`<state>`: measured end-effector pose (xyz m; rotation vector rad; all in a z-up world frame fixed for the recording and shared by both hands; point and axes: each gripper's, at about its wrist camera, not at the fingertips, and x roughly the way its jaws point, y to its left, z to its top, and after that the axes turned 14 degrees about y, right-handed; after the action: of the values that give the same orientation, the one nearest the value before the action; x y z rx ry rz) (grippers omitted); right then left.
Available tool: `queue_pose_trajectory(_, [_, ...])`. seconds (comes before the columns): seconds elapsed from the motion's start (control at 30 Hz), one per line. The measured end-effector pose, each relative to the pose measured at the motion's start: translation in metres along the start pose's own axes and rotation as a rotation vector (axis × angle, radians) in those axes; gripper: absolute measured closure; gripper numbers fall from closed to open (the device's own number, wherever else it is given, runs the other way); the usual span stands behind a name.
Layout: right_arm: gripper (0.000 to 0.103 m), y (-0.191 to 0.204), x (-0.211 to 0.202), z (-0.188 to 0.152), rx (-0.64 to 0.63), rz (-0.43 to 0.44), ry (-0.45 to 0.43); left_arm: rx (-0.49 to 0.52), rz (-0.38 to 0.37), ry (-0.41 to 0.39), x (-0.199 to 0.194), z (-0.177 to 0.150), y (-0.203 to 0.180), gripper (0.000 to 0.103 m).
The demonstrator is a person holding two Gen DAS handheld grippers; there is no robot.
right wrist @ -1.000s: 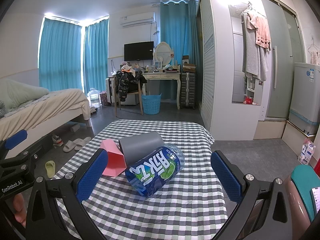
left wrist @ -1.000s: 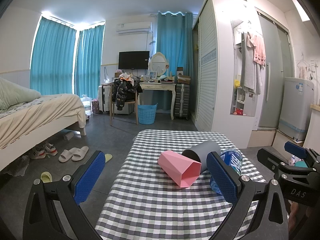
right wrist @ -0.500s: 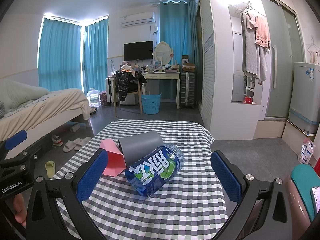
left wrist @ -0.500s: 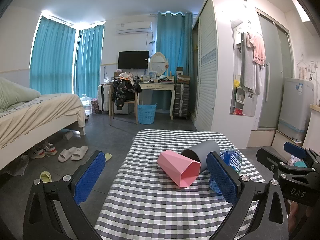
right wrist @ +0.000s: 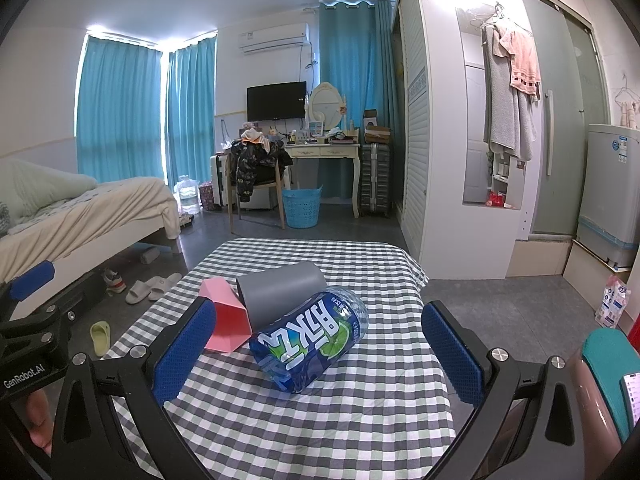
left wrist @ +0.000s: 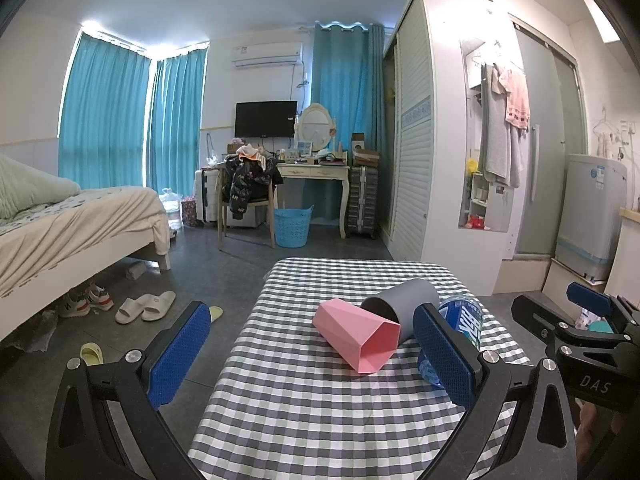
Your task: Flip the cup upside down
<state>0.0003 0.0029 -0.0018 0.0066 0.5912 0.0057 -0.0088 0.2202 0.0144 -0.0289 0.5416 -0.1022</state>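
Checked tablecloth [left wrist: 320, 400] carries three things, all lying on their sides: pink cup [left wrist: 357, 334], grey cup [left wrist: 400, 308], blue-labelled bottle [right wrist: 310, 346].

Left wrist view: both cup mouths face the camera, the pink one's hexagonal rim nearest; the grey cup's dark interior shows behind and right of it. The bottle is mostly hidden here behind the right finger pad, only a strip of label visible. The right gripper [left wrist: 576, 328] juts in at the far right edge.

Right wrist view: the bottle shows full length, label readable, lying in front of the grey cup and apparently touching it, though the contact line is hard to make out. The pink cup is half hidden behind the grey one and the left pad.

Left gripper [left wrist: 316, 354]: fingers wide apart, holding nothing; pink cup ahead, between the pads but beyond their tips. Right gripper, own view [right wrist: 320, 350]: fingers also spread, empty; bottle lies between them, the cups farther back and left.
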Motion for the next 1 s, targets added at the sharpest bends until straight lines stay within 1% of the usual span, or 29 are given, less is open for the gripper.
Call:
queue_pose_trajectory(0.5, [0.0,0.0,0.003,-0.001,0.0,-0.001,0.004,0.002,0.0,0.0,0.0,0.0,0.0,0.0])
queue_pose_trajectory(0.57, [0.0,0.0,0.004,-0.002,0.0,-0.002,0.004,0.007,-0.006,0.003,0.003,-0.001,-0.001,0.0])
queue_pose_trajectory(0.63, [0.0,0.0,0.003,-0.001,0.002,-0.002,0.005,0.002,-0.027,0.006,0.003,-0.002,-0.002,0.0])
queue_pose_trajectory(0.73, [0.0,-0.008,0.007,-0.006,0.012,0.001,0.009,0.006,-0.031,0.004,0.005,-0.003,-0.004,0.0])
queue_pose_trajectory(0.9, [0.0,-0.016,0.004,0.0,0.026,0.001,0.011,0.032,-0.025,0.021,0.011,-0.001,-0.007,0.0])
queue_pose_trajectory(1.0, [0.0,-0.024,0.001,0.006,0.033,-0.007,0.005,0.051,-0.038,0.047,0.02,0.007,-0.012,0.0])
